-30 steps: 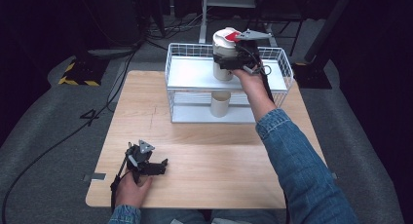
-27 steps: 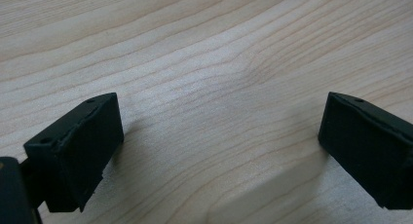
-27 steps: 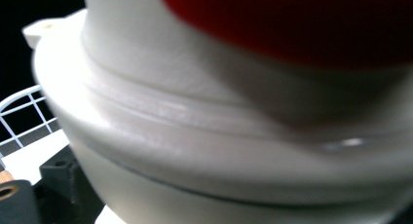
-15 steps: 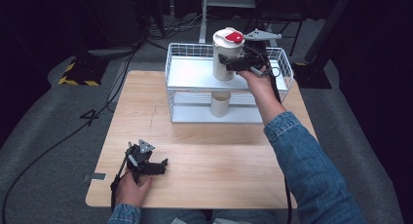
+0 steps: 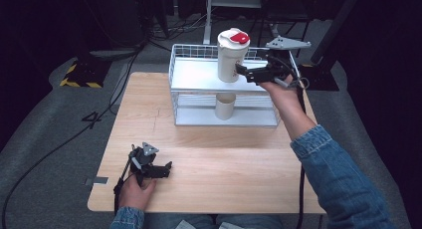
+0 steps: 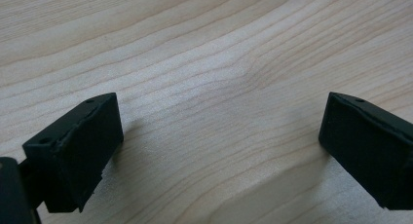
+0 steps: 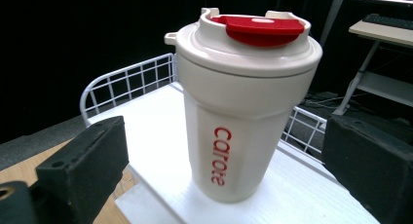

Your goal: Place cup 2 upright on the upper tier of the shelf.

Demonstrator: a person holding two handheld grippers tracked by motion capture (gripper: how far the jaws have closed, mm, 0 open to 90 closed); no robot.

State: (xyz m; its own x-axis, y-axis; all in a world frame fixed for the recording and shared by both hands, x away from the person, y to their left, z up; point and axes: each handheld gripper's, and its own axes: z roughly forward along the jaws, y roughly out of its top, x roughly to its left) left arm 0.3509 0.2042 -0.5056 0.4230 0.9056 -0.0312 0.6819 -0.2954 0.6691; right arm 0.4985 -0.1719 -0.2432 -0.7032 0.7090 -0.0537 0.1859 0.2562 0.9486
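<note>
The room is dark around a pale wooden table point(image 5: 209, 154); at its far edge, in the upper middle of the high view, stands a white wire rack point(image 5: 199, 55) with two shelves. On the upper shelf stands the tumbler point(image 5: 232, 55), cream with a red flap on the lid; it is upright, its long axis vertical, and it rests on the white shelf board near the middle. On the lower shelf, just below it, stands a small cup point(image 5: 225, 105), also upright; I cannot tell if something is inside it.

My right gripper point(image 5: 244, 72) is at the right side of the tumbler, in the upper right of the high view; its jaws are spread wide and they grasp nothing. In the right gripper view the tumbler point(image 7: 243, 102) stands straight ahead of me in the centre of the frame, between the two black jaws but farther off than their tips; I cannot see any touching. So the tumbler lies directly in front of my fingers, and I judge a straight move forward would bring the jaws around its body, across the vertical axis.

My left gripper point(image 5: 164, 170) lies low on the table at the lower left of the high view, well apart from the rack; its jaws are also spread, with bare wood point(image 6: 219, 87) between them. The right hand is clearly the nearer one.
</note>
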